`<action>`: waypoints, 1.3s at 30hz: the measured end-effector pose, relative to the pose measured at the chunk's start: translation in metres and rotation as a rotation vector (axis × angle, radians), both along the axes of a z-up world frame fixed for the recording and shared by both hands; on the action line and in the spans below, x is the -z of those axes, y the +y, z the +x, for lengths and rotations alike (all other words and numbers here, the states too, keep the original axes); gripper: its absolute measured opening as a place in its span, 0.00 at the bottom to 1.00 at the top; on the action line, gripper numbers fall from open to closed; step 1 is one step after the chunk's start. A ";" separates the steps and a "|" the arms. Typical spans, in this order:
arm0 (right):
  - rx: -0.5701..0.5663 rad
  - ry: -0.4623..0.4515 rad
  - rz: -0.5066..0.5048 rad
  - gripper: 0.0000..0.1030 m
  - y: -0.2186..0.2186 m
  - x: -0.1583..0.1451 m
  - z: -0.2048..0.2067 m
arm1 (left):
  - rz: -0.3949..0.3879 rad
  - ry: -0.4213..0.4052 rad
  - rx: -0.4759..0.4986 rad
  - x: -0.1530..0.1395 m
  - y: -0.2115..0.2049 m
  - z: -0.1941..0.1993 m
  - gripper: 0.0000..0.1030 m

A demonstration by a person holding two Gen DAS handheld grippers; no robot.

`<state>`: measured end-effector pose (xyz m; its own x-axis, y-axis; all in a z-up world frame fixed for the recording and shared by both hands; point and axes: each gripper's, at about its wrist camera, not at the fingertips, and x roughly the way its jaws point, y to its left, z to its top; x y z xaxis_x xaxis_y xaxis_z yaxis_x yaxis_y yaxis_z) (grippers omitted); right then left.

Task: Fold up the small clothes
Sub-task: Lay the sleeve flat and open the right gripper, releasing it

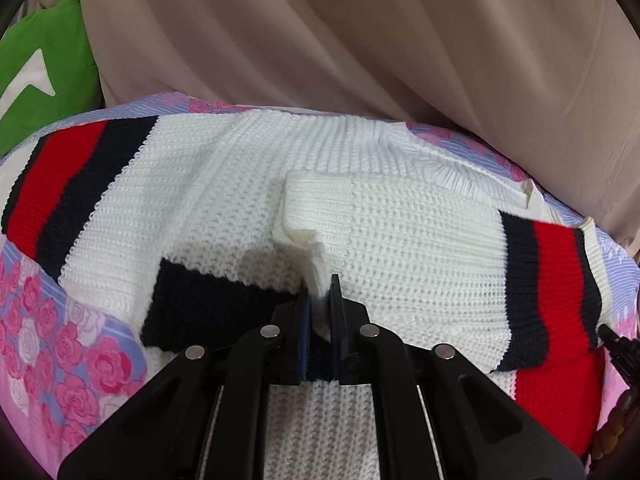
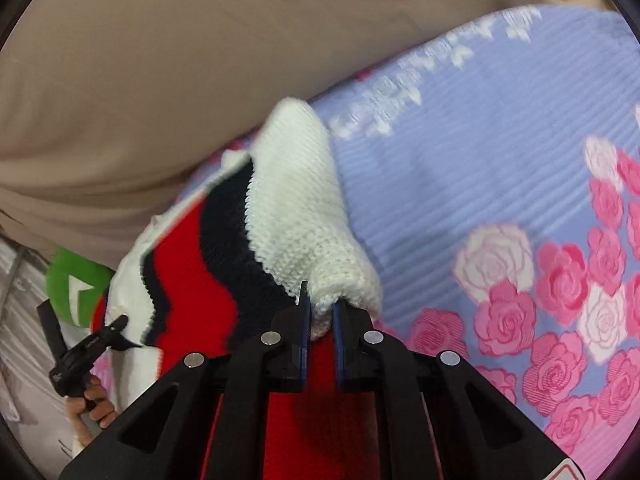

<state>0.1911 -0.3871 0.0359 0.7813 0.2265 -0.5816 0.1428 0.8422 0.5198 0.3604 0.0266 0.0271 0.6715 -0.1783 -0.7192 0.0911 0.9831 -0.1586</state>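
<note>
A white knitted sweater [image 1: 400,240] with red and navy stripes lies spread on a floral bedsheet [image 1: 80,340], one striped sleeve folded across its body. In the left wrist view, my left gripper [image 1: 319,286] is shut on a pinched fold of white knit near the sweater's middle. In the right wrist view, my right gripper [image 2: 320,294] is shut on a bunched white edge of the sweater [image 2: 296,200], beside its navy and red bands, and the knit rises from the sheet there. At the lower left of that view a hand [image 2: 94,400] holds a black handle.
A large beige cushion or cover [image 1: 360,40] runs along the far side of the sweater. A green cushion [image 1: 48,60] with a white mark sits at the far left. To the right of the sweater, the blue and pink rose sheet [image 2: 500,200] lies bare.
</note>
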 end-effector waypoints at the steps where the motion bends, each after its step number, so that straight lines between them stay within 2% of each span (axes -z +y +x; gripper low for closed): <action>1: -0.018 -0.073 0.004 0.08 0.003 -0.012 -0.010 | 0.002 -0.017 0.001 -0.001 -0.001 -0.003 0.07; 2: -0.012 -0.124 -0.019 0.08 0.003 -0.020 -0.017 | -0.005 -0.022 0.005 0.000 0.000 -0.004 0.07; 3: 0.009 -0.092 -0.048 0.08 0.001 -0.017 -0.011 | -0.013 -0.018 0.010 0.003 0.000 -0.003 0.07; 5: 0.013 0.068 -0.033 0.07 -0.004 0.013 0.011 | -0.020 -0.014 0.012 0.005 0.000 -0.002 0.07; 8: -0.026 0.047 -0.048 0.09 0.003 -0.005 0.001 | -0.012 -0.017 0.017 0.006 0.000 -0.003 0.08; 10: -0.048 0.036 -0.115 0.12 0.012 -0.018 -0.012 | -0.013 -0.022 0.019 0.008 0.000 -0.005 0.08; 11: -0.025 0.015 -0.193 0.16 0.017 -0.029 -0.018 | -0.013 -0.026 0.021 0.008 0.000 -0.005 0.08; 13: 0.054 -0.043 -0.326 0.37 0.021 -0.052 -0.022 | -0.014 -0.031 0.019 0.009 0.000 -0.006 0.08; 14: 0.067 -0.071 -0.334 0.54 0.018 -0.057 -0.020 | -0.013 -0.033 0.018 0.009 -0.001 -0.006 0.08; 15: 0.068 -0.089 -0.328 0.59 0.017 -0.064 -0.013 | -0.011 -0.034 0.018 0.009 -0.002 -0.007 0.08; 18: 0.021 -0.053 -0.302 0.60 0.020 -0.069 0.036 | -0.008 -0.038 0.019 0.010 -0.002 -0.007 0.08; 24: -0.047 0.103 -0.245 0.60 0.028 -0.036 0.136 | -0.035 -0.036 0.025 0.010 0.003 -0.008 0.08; 25: -0.046 0.122 -0.245 0.58 0.028 -0.032 0.143 | -0.035 -0.035 0.025 0.011 0.003 -0.008 0.08; 27: -0.068 0.091 -0.249 0.17 0.032 -0.032 0.145 | -0.030 -0.037 0.027 0.011 0.003 -0.008 0.08; 29: -0.049 -0.015 -0.226 0.15 0.025 -0.044 0.128 | -0.032 -0.038 0.028 0.011 0.003 -0.008 0.08; 30: -0.018 -0.040 -0.224 0.15 0.016 -0.044 0.124 | -0.034 -0.037 0.030 0.011 0.003 -0.008 0.08; 31: 0.029 -0.006 -0.230 0.14 0.005 -0.034 0.127 | -0.036 -0.037 0.036 0.011 0.003 -0.007 0.09; 32: 0.070 0.077 -0.233 0.06 -0.008 -0.015 0.136 | -0.032 -0.036 0.042 0.011 0.002 -0.007 0.10; 33: 0.058 0.065 -0.180 0.05 -0.016 -0.007 0.136 | -0.023 -0.038 0.047 0.011 -0.001 -0.007 0.11; 35: 0.056 0.047 -0.111 0.06 -0.019 -0.015 0.128 | 0.006 -0.045 0.049 0.011 -0.005 -0.009 0.11; 39: 0.019 -0.088 -0.209 0.06 0.006 -0.057 0.072 | 0.007 -0.045 0.048 0.011 -0.005 -0.009 0.11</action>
<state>0.2633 -0.3810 0.0934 0.8339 0.0927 -0.5440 0.1220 0.9304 0.3456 0.3513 0.0211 0.0160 0.6941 -0.2061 -0.6898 0.1448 0.9785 -0.1466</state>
